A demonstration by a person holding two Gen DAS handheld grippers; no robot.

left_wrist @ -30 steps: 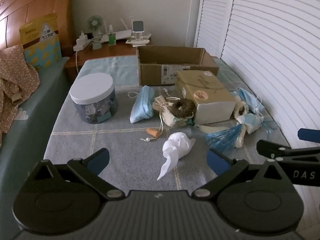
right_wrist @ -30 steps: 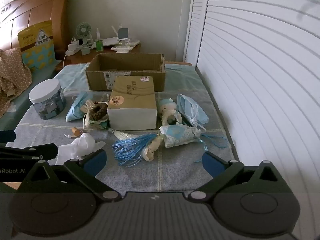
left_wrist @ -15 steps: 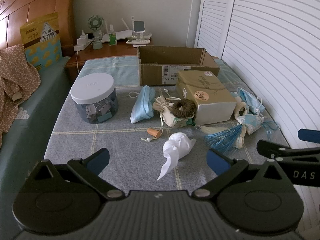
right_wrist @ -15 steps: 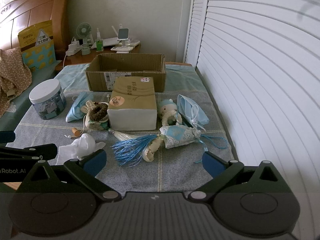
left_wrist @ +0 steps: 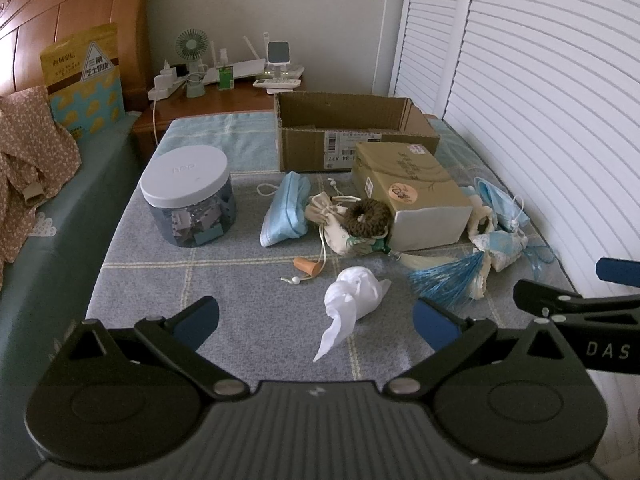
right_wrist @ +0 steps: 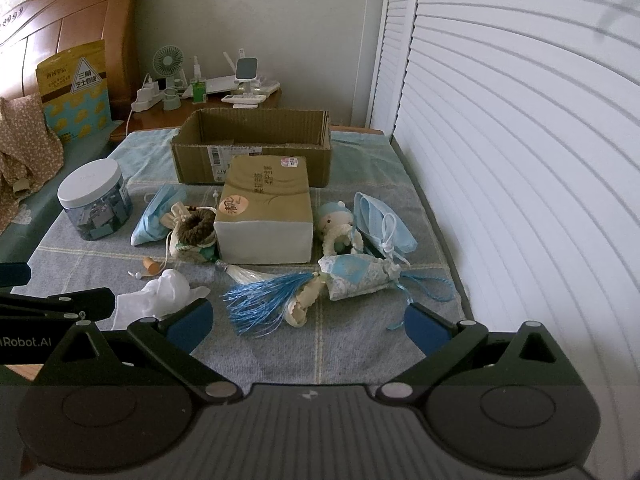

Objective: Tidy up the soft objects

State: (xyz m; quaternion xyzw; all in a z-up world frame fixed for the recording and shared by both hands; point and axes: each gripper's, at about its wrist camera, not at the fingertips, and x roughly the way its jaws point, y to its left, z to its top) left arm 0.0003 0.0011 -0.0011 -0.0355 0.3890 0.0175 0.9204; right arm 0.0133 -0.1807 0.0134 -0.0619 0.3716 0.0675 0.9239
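Left wrist view: left gripper (left_wrist: 316, 322) spread wide at bottom of frame, grasping nothing, hovering over grey checked cloth (left_wrist: 240, 280). Crumpled white tissue (left_wrist: 352, 296) just above centre-bottom, between the two blue fingertips and apart from both. Above it, small orange cone (left_wrist: 307, 267), brown scrunchie (left_wrist: 366, 218) atop a drawstring pouch (left_wrist: 334, 224), folded blue face mask (left_wrist: 286, 210). Left of centre, lidded plastic jar (left_wrist: 188, 198). Upper centre, open cardboard box (left_wrist: 352, 132). Right edge, part of right gripper (left_wrist: 576, 304).

Right wrist view: right gripper (right_wrist: 306, 324) likewise released and empty. Blue tassel (right_wrist: 264, 302) and patterned sachet (right_wrist: 356, 276) directly above the gap between fingertips, untouched. Small plush doll (right_wrist: 338, 224) and second mask (right_wrist: 382, 224) centre-right. Tan closed box (right_wrist: 266, 208) at centre. Tissue (right_wrist: 160, 294) lower left, beside left fingertip.
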